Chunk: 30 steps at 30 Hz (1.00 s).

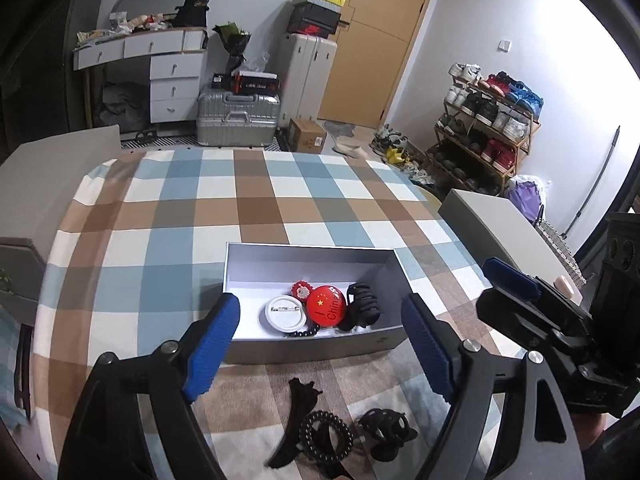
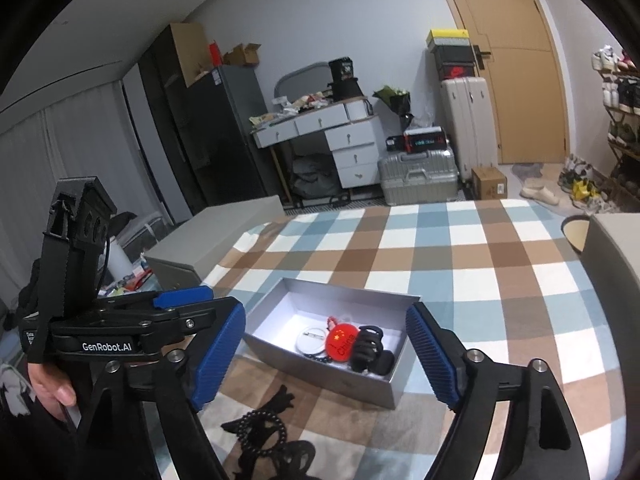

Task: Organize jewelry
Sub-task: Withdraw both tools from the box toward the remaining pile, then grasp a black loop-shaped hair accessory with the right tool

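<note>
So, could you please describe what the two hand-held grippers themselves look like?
Both match: the left hand-held gripper and right hand-held gripper have black frames, silver pivot bolts and ribbed blue finger pads. The left one's side reads "GenRobot.AI" in white, with a black strap hanging beside it.

Dim indoor light, soft shadows (heavy fisheye warp, dark corners).

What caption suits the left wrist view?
Open left gripper above grey box holding red China badge; hair accessories on checked tablecloth.

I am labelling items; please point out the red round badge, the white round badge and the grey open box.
red round badge (image 1: 326,305), left wrist view, centre of face
white round badge (image 1: 285,314), left wrist view, middle of back
grey open box (image 1: 316,347), left wrist view, front wall
</note>
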Tool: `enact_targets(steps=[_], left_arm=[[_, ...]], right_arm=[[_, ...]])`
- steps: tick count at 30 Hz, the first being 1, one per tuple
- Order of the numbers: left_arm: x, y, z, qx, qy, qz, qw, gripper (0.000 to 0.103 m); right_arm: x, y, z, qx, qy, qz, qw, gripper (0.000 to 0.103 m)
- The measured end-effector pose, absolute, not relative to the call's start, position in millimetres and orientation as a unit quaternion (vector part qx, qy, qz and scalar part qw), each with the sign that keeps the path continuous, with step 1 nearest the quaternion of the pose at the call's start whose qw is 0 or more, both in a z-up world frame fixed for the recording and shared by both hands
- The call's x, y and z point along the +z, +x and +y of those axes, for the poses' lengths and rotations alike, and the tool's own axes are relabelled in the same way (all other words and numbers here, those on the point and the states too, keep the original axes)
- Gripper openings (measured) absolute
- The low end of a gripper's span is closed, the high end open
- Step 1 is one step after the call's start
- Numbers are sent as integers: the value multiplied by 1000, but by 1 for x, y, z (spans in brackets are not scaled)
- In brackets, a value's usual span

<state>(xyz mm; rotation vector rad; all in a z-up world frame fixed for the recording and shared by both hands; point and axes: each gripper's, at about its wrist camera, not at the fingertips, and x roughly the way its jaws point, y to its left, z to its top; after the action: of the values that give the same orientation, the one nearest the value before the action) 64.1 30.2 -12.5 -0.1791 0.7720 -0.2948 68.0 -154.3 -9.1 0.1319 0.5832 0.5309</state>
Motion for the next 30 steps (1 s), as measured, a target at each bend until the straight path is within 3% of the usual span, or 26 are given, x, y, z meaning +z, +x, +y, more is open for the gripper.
enact_targets(steps=[10, 14, 30], left_arm=[[-6, 33, 35, -83, -66, 337, 936, 88], [-12, 24, 40, -68, -66, 330, 939, 98], [-58, -33, 69, -45, -100, 310, 945, 100]], right_arm=[[-3, 36, -156, 255, 60, 267, 927, 97], [-7, 22, -155, 260, 56, 265, 927, 99], [-70, -7, -141, 275, 24, 333, 902, 99]])
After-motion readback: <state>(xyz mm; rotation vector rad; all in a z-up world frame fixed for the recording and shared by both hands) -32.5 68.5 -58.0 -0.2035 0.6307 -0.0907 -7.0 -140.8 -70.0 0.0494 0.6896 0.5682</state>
